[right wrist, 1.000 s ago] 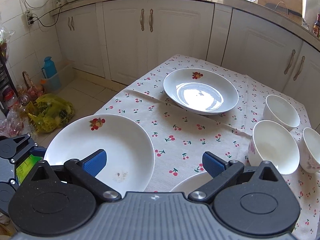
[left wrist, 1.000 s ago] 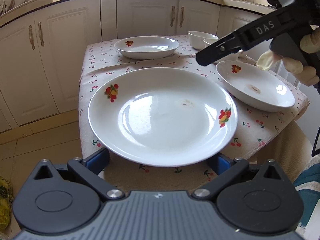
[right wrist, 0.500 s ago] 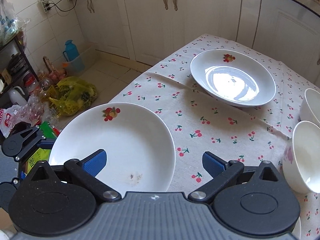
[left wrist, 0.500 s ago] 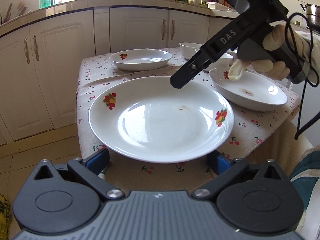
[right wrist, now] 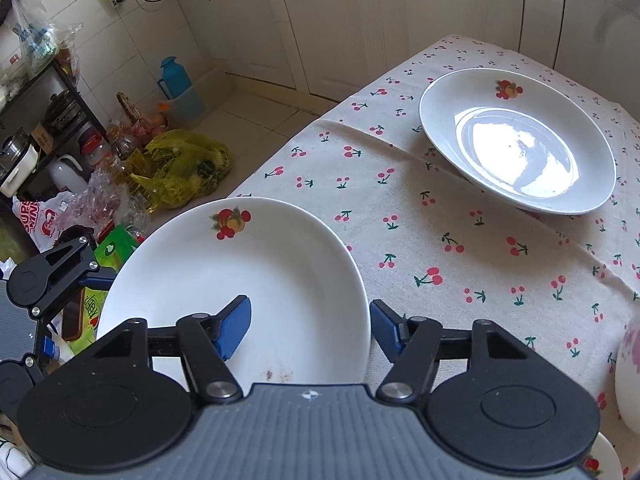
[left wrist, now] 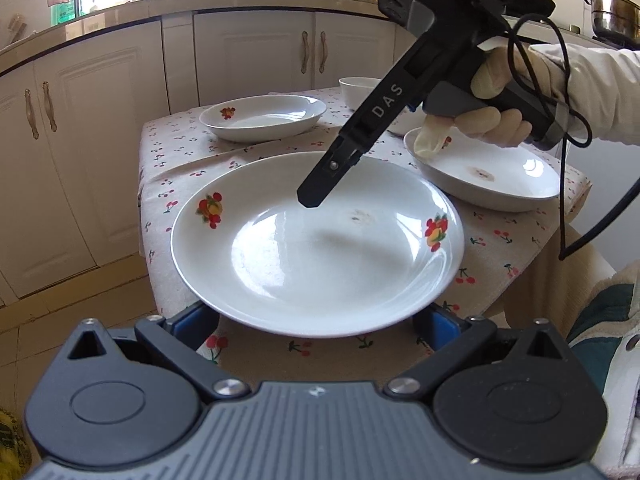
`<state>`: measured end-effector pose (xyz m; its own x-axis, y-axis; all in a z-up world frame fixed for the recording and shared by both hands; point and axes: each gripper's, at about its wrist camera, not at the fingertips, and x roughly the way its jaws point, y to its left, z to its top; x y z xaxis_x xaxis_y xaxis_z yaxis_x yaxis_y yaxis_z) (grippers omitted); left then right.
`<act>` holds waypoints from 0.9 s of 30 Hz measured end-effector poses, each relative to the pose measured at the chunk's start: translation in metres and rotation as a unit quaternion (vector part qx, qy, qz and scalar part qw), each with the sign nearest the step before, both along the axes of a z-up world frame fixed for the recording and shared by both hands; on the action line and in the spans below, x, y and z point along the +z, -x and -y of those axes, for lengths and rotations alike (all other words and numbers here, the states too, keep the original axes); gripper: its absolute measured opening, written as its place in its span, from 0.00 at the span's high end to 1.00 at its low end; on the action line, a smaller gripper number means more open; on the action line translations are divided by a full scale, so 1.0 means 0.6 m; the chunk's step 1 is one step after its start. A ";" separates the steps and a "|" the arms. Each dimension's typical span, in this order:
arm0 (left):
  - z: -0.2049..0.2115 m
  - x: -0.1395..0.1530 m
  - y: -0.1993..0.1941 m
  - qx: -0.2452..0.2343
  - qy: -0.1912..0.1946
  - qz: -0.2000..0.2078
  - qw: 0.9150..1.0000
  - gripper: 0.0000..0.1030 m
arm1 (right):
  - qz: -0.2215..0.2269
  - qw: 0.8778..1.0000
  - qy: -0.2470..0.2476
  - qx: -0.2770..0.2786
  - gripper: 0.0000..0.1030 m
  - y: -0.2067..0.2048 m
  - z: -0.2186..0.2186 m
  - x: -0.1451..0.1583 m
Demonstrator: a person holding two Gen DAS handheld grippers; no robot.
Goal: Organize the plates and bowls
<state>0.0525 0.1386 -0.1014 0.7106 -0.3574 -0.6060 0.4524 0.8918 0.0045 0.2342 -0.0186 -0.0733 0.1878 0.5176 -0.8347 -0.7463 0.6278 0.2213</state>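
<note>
Your right gripper [right wrist: 309,326] fingers straddle the plate [right wrist: 240,280] rim, closing; its overhang off the surface [right wrist: 460,240] risks tipping.

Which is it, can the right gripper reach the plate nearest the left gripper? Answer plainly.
Probably yes: the right gripper straddles the rim of the plate, jaws closing, one finger over the plate and one outside it, with nothing else between them.

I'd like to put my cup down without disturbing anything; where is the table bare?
The cherry cloth is bare in the strip between the near plate and the far plate. The side with the stained plate and the bowl is crowded.
</note>
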 end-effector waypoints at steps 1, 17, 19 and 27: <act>-0.001 0.000 -0.001 -0.001 0.000 -0.001 1.000 0.01 | -0.005 1.000 -0.002 0.003 0.34 -0.001 -0.001 -0.001; 0.007 0.021 -0.054 -0.025 -0.009 -0.003 1.000 0.01 | 0.000 1.000 -0.020 -0.021 0.34 -0.033 0.022 0.018; 0.011 0.020 -0.068 -0.029 -0.007 -0.003 1.000 0.01 | 0.004 0.999 -0.020 -0.030 0.34 -0.044 0.028 0.020; 0.024 0.010 -0.116 -0.037 0.003 -0.011 0.999 0.01 | 0.006 0.998 -0.020 -0.060 0.34 -0.087 0.048 0.012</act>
